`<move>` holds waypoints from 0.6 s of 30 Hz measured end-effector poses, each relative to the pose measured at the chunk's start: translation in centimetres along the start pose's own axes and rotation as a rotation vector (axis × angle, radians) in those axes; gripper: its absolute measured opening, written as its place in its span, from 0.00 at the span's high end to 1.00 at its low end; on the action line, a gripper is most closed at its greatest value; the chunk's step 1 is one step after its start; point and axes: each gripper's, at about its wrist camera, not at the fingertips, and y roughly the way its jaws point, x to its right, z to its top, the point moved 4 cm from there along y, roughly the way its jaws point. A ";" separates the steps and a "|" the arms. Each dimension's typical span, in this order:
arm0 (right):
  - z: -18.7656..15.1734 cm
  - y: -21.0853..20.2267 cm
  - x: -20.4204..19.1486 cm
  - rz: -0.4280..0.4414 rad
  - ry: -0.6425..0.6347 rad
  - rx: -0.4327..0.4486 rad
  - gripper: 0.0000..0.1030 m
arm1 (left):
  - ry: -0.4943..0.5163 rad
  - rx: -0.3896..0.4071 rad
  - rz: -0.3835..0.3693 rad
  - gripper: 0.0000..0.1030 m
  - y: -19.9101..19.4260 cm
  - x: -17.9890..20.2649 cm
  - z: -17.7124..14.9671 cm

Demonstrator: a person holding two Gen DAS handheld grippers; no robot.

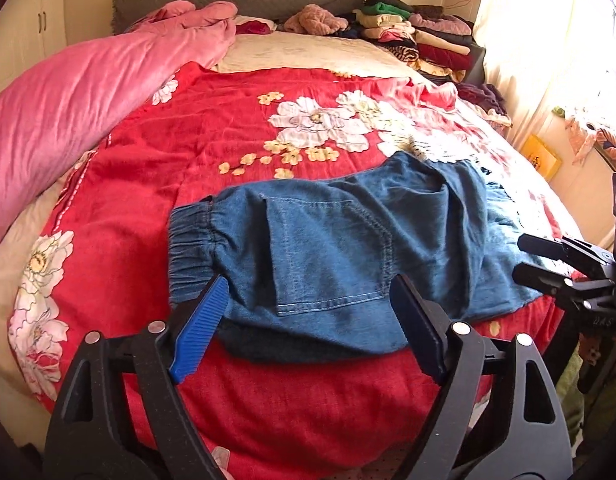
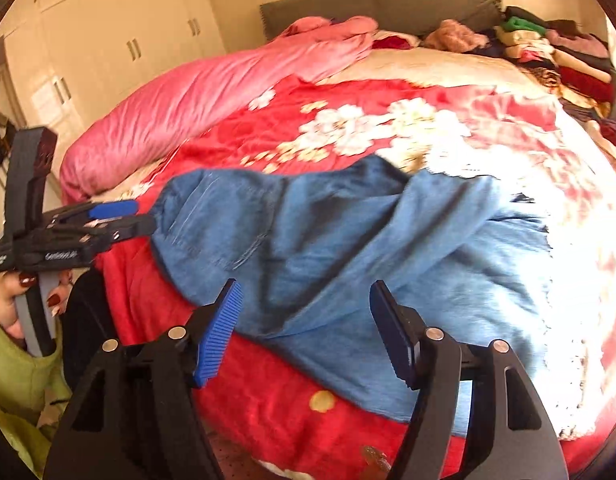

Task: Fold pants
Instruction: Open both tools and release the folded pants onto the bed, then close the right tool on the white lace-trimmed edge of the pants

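Note:
Blue denim pants [image 1: 339, 252] lie folded on the red floral blanket, elastic waistband to the left, back pocket facing up. They also show in the right wrist view [image 2: 347, 256]. My left gripper [image 1: 308, 292] is open and empty, just above the pants' near edge; it shows from the side in the right wrist view [image 2: 144, 216], at the pants' left end. My right gripper [image 2: 304, 300] is open and empty, hovering over the pants' near edge; it shows at the right in the left wrist view [image 1: 521, 258].
A red floral blanket [image 1: 196, 152] covers the bed. A pink duvet [image 1: 68, 104] lies along the left side. Stacks of folded clothes [image 1: 419, 36] sit at the head of the bed on the right. White wardrobes [image 2: 108, 40] stand at the left.

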 end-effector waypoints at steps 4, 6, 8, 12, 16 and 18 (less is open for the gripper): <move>0.2 -1.1 1.8 -0.035 0.036 0.027 0.37 | 0.014 0.005 -0.025 0.23 0.0 1.3 0.4; 0.3 -1.5 2.6 -0.058 0.052 0.037 0.37 | 0.023 0.003 -0.038 0.22 0.2 2.1 0.6; 0.4 -1.8 3.8 -0.076 0.080 0.044 0.37 | 0.034 -0.007 -0.062 0.22 0.6 3.1 0.7; 0.6 -2.3 5.6 -0.112 0.124 0.054 0.36 | 0.058 -0.041 -0.116 0.21 1.8 5.2 0.7; 1.0 -2.7 7.5 -0.149 0.164 0.062 0.36 | 0.087 -0.084 -0.182 0.21 3.6 7.8 0.5; 1.2 -2.7 8.2 -0.162 0.173 0.063 0.36 | 0.104 -0.106 -0.207 0.21 4.5 9.0 0.3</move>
